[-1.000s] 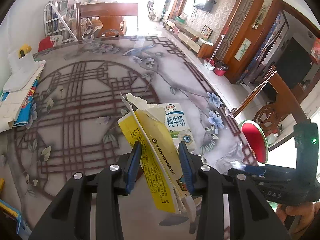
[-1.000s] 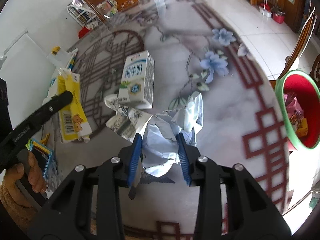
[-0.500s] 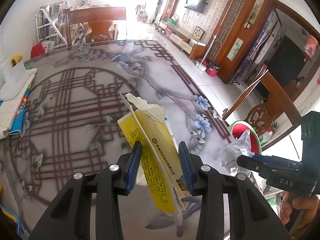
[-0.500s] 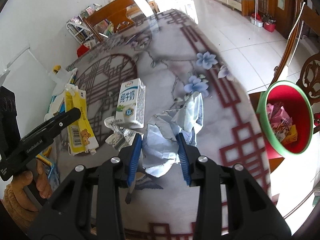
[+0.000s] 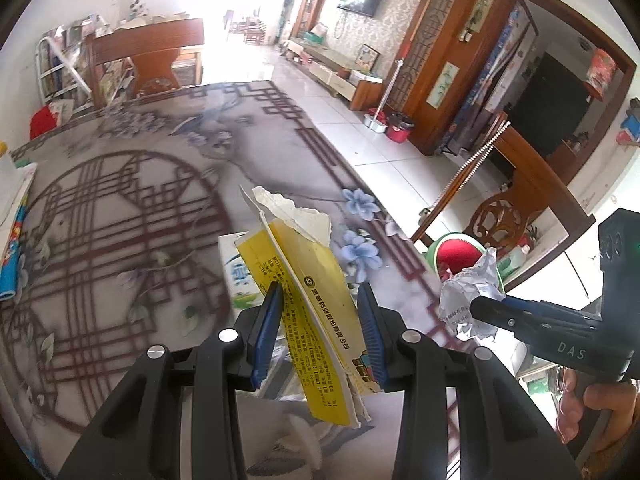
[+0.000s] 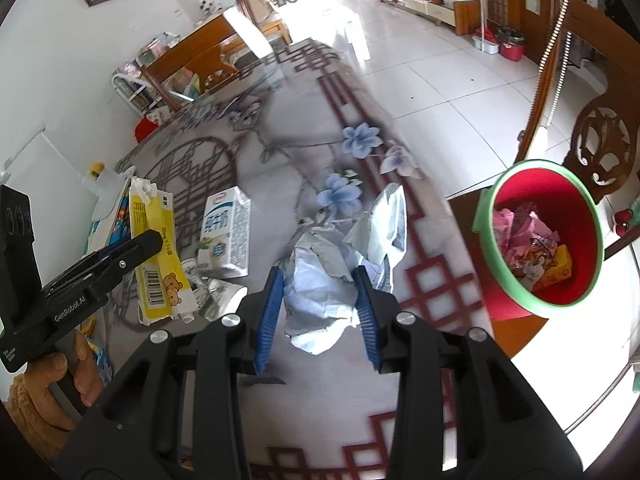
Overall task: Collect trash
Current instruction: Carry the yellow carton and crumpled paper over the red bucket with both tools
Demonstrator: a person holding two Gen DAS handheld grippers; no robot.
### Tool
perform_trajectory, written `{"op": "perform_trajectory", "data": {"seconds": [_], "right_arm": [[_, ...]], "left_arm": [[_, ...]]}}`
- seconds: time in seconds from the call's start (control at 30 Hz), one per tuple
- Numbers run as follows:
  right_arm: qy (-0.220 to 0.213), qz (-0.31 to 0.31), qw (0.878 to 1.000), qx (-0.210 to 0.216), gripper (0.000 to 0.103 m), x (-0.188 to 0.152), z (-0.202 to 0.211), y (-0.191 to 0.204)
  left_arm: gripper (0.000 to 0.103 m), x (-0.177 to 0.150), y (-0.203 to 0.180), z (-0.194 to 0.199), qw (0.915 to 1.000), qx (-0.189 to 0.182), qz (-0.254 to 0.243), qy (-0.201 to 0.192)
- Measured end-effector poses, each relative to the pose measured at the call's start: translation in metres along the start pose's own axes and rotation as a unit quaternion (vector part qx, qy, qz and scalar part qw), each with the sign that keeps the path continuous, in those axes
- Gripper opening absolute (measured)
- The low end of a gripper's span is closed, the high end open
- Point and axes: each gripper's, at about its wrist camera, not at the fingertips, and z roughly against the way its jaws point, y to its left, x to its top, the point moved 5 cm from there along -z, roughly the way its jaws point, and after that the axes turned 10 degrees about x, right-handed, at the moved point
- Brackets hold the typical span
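Now, change: both loads ride higher off the table (image 6: 304, 408) than a second ago, and the bin (image 6: 486, 210) shows larger and nearer in the right wrist view
Left gripper (image 5: 322, 330): clamped on a torn yellow box (image 5: 316, 320); box flattened, tilted, its torn top uppermost; clear of the table
Right gripper (image 6: 320, 306): closed on a wad of crumpled paper (image 6: 324, 292); paper bulges above and below the pads
Bin: red inside, green rim; off the table's edge, to the right of the paper; already holds pink and yellow wrappers
Left behind: milk carton (image 6: 228, 232) upright on the table; crumpled foil scrap (image 6: 218, 300) beside it
Meaning: judged as carry phase; both pieces head for the bin; neither is over its mouth yet
Remaining: two drops, then carton and scrap
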Motion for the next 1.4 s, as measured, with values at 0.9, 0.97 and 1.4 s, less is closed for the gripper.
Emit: {"op": "perform_trajectory", "data": {"seconds": [0.9, 0.97, 1.4], "right_arm": [[-0.048, -0.076, 0.995, -0.053, 0.036, 0.028, 0.069, -0.131], [-0.05, -0.082, 0.994, -0.057, 0.036, 0.029, 0.074, -0.142], [-0.058, -0.114, 0.989, -0.077, 0.036, 0.034, 0.105, -0.211]], "left_arm": [[0.036, 0.04, -0.143, -0.048, 0.9956, -0.065, -0.067, 0.009], [0.036, 0.042, -0.159, -0.056, 0.9946, -0.072, -0.074, 0.015], [0.036, 0.044, -0.242, -0.092, 0.9886, -0.101, -0.104, 0.041]]}}
